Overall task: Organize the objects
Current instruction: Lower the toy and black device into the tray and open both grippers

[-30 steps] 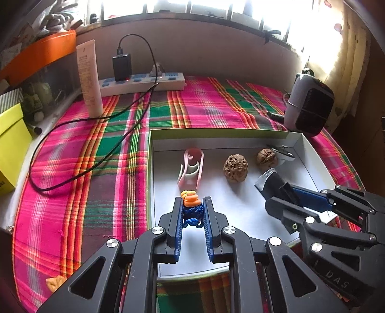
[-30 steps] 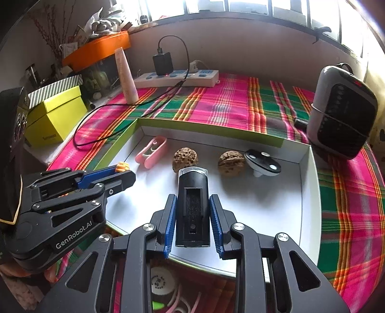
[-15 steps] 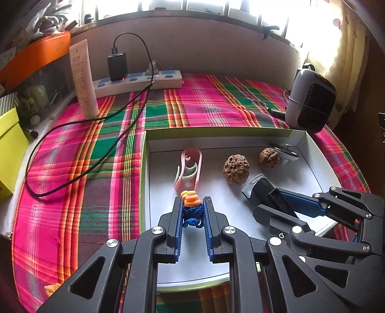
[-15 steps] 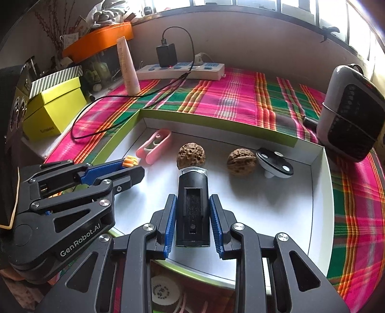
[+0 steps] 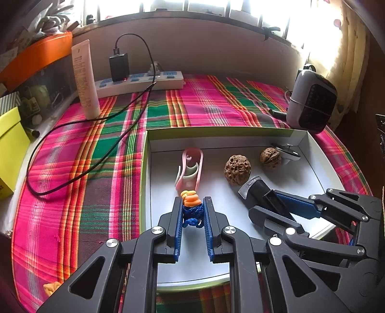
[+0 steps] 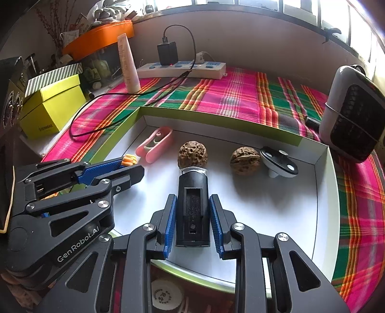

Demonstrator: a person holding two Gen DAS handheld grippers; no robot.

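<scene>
Daylight blows out the windows (image 5: 300, 19); fisheye bends the dark edges, perhaps slightly soft.

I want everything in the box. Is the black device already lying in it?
Not yet: the black device is clamped in the right gripper, held over the white box.

You are looking at a worktop covered by a plaid cloth (image 5: 204, 110) of pink, green and orange; behind it a plain grey wall (image 5: 216, 48) rises to a window (image 5: 204, 7) whose glare whitens the top of both views; a pale curtain (image 5: 349, 60) hangs at the right; on the left a shelf carries an orange tray (image 6: 101, 36) with clutter behind it; daylight falls brightest at the far right.
</scene>
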